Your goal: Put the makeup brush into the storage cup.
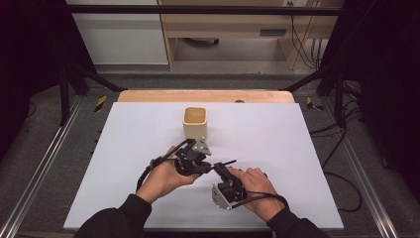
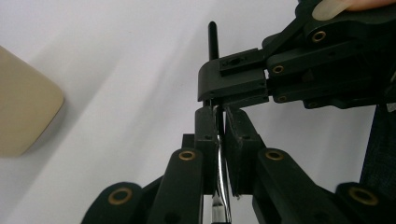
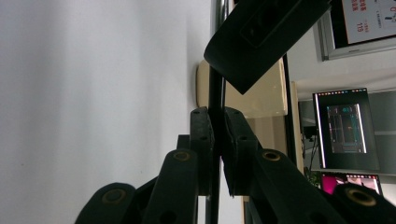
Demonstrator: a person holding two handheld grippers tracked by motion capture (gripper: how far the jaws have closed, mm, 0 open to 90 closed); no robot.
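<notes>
Matt white sheet (image 1: 124,163) over a pale wooden desk (image 1: 148,95). Smooth, dull cream cup (image 1: 195,122) at twelve o'clock; matt black plastic left gripper (image 2: 218,122) with brass-coloured pivot rings. Glossy bright metal on one end of the thin rod (image 2: 221,154), matt black on the other.

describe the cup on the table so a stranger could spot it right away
On the white table, look along the middle toward the far edge, just beyond the two black grippers. There stands the cream, square-mouthed cup with rounded corners, upright and open-topped, the one pale free-standing thing on the sheet.
</notes>
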